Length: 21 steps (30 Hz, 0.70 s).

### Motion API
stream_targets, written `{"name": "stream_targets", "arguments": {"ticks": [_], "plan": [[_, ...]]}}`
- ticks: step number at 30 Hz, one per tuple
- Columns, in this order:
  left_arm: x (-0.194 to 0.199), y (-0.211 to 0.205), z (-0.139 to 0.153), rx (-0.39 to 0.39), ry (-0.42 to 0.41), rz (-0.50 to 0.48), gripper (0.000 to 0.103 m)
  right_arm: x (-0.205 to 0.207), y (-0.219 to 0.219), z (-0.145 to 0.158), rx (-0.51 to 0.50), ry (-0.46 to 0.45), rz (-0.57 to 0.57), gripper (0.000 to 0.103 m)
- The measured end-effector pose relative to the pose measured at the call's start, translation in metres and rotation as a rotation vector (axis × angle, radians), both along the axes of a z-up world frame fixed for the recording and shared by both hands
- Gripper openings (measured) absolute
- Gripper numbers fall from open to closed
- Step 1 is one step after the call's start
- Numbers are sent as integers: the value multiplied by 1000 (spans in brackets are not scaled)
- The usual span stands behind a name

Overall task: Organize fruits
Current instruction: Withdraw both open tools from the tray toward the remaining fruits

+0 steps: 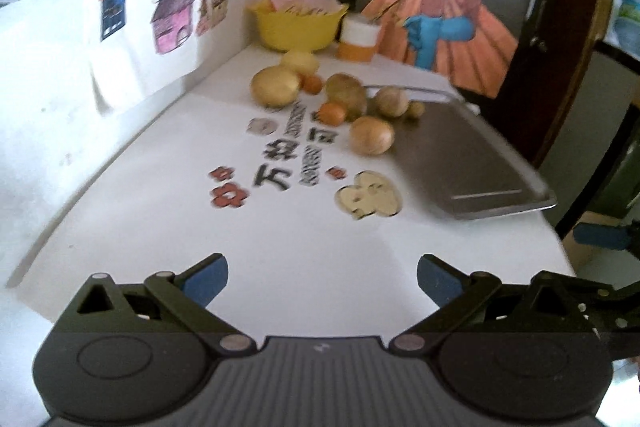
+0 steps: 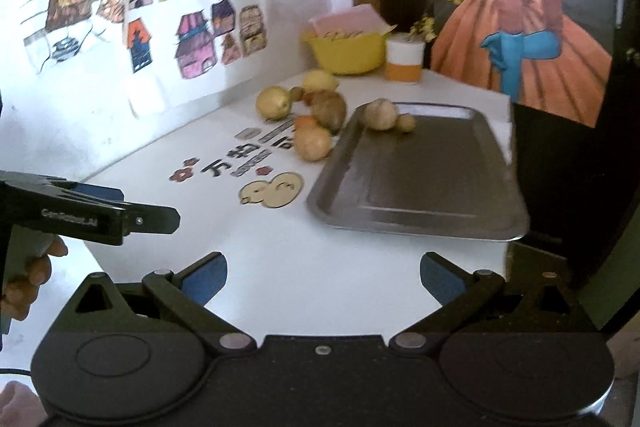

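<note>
Several yellow, brown and orange fruits (image 1: 312, 95) (image 2: 316, 111) lie in a loose cluster at the far side of the white table (image 1: 280, 247). A grey metal tray (image 1: 460, 151) (image 2: 420, 171) lies to their right. One round tan fruit (image 2: 380, 114) and a small one (image 2: 406, 123) rest in the tray's far left corner. My left gripper (image 1: 322, 279) is open over the near table, holding nothing. My right gripper (image 2: 323, 277) is open too, hovering near the table's front edge, short of the tray. The left gripper (image 2: 100, 215) shows in the right wrist view at the left, held by a hand.
A yellow bowl (image 1: 298, 27) (image 2: 346, 53) with pink paper and a white-orange cup (image 1: 358, 39) (image 2: 404, 61) stand at the back. Drawings cover the wall on the left. A painting leans at the back right. Printed stickers (image 1: 288, 167) mark the tabletop.
</note>
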State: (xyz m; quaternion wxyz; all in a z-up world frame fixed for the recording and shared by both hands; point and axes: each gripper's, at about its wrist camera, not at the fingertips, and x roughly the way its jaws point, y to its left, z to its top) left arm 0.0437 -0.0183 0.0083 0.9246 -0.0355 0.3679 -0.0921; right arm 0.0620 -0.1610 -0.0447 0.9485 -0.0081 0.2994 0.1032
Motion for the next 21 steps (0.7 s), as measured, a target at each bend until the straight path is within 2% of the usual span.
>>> {"name": "stream_targets", "arguments": {"ticks": [9, 13, 21], "plan": [[29, 30, 5, 11, 64, 76, 103, 41, 15, 4, 13, 40, 52, 102], [52, 41, 11, -22, 94, 101, 103, 63, 23, 11, 21, 34, 85, 102], [94, 45, 23, -54, 64, 145, 103, 108, 36, 13, 14, 29, 141, 102]]}}
